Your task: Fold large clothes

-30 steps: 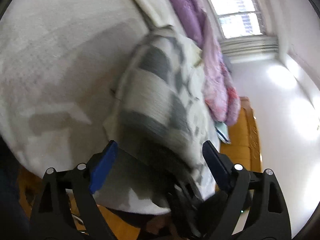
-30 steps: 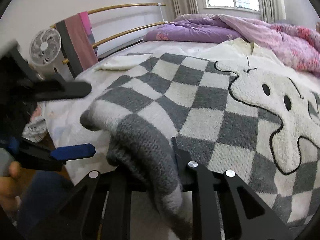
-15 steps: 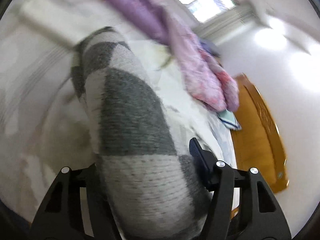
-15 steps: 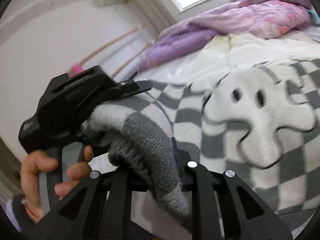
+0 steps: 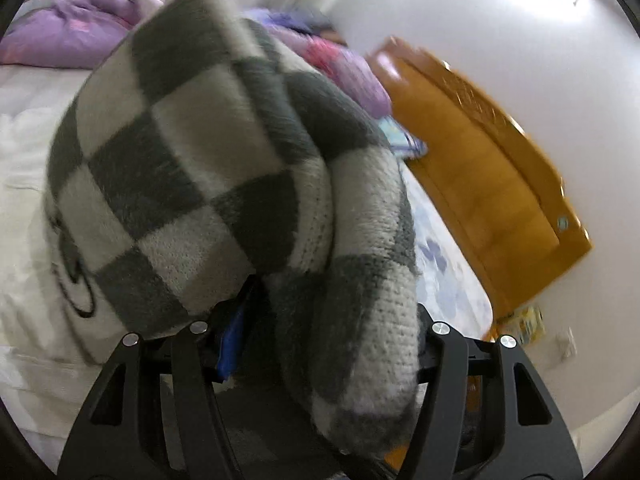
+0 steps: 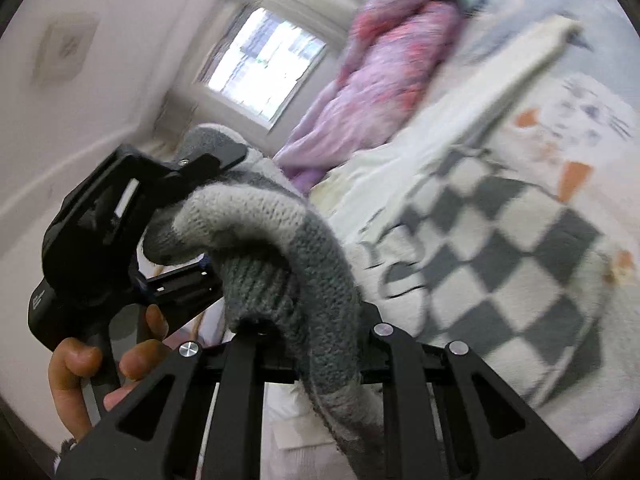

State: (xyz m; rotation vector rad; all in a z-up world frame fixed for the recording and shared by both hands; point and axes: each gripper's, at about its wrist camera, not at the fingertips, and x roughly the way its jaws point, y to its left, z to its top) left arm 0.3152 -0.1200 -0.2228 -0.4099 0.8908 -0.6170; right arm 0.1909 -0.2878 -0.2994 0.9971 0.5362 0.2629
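Thick checkered sweater [image 5: 208,168] soft, bulky, floppy; my left gripper [image 5: 320,344] and right gripper [image 6: 304,320] both clamp its bunched hem; body sags toward 3 o'clock

Sweater [image 5: 208,168]: grey & cream checks w/ black outline motif. Quilt [image 6: 384,64]: purple/pink mottled. Headboard [image 5: 492,184]: orange-brown wood. Bed sheet [image 5: 24,152]: white. Both grippers' frames: black; left gripper [image 5: 320,332] pad: blue.
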